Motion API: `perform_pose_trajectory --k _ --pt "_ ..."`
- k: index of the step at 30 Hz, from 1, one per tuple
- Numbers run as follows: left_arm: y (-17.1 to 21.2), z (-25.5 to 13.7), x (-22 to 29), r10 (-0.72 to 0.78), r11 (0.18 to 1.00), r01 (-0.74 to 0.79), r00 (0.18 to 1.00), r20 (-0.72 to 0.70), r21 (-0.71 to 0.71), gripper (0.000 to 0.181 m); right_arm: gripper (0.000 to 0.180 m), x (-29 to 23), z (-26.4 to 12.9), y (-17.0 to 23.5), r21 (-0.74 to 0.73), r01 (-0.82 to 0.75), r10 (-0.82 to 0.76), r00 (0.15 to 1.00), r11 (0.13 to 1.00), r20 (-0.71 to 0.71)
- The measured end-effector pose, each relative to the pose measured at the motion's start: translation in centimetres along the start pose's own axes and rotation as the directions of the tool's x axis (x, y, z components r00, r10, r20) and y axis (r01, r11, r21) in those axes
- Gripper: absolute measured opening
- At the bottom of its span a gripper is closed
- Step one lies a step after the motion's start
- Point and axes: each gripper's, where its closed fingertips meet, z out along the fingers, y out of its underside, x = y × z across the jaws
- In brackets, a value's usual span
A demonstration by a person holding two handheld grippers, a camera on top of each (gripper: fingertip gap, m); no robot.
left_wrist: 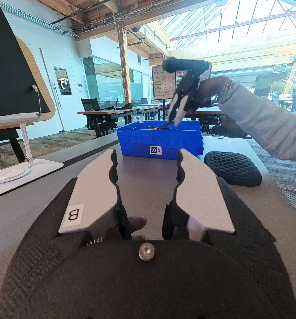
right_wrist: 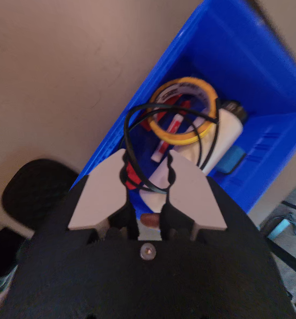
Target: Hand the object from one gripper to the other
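Thin black cable (right_wrist: 162, 131), loosely coiled, hangs over blue bin (right_wrist: 238, 72).

Sunlit open office: timber beams (left_wrist: 95, 10), skylights (left_wrist: 247, 15), glass partitions (left_wrist: 109, 82), desks (left_wrist: 109, 112), black chairs (left_wrist: 92, 107), whiteboard (left_wrist: 162, 82).

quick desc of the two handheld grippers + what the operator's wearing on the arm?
Both match: the left gripper and right gripper have broad light-grey wedge fingers with wavy black inner pads, on a textured black body with a silver centre screw. The left one has a white lettered sticker. The right arm wears a grey sleeve and thin bracelets.
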Motion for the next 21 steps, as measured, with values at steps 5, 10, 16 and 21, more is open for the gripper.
perform_pose_trajectory --k 5,10,16,21 --pt "0.3 0.1 0.3 -0.003 1.000 0.003 1.000 -0.014 -0.015 0.068 0.086 -2.8 -0.1 4.0 -0.135 0.021 0.010 0.974 0.991 0.224" --pt "0.1 0.2 0.4 0.000 1.000 0.000 1.000 -0.016 -0.011 0.073 0.107 -3.7 -3.9 -0.1 0.248 -0.002 -0.045 0.981 0.969 0.187" --pt "-2.3 -1.0 1.5 -0.053 0.999 0.050 0.985 0.164 0.022 0.123 0.137 -11.6 -13.6 -9.6 0.967 -0.042 -0.129 0.989 0.252 0.076" --pt "-3.5 -6.6 5.1 -0.020 0.996 0.036 0.983 0.183 -0.082 0.116 0.146 -16.9 -7.4 -11.2 0.990 -0.061 -0.167 0.983 0.128 0.082"
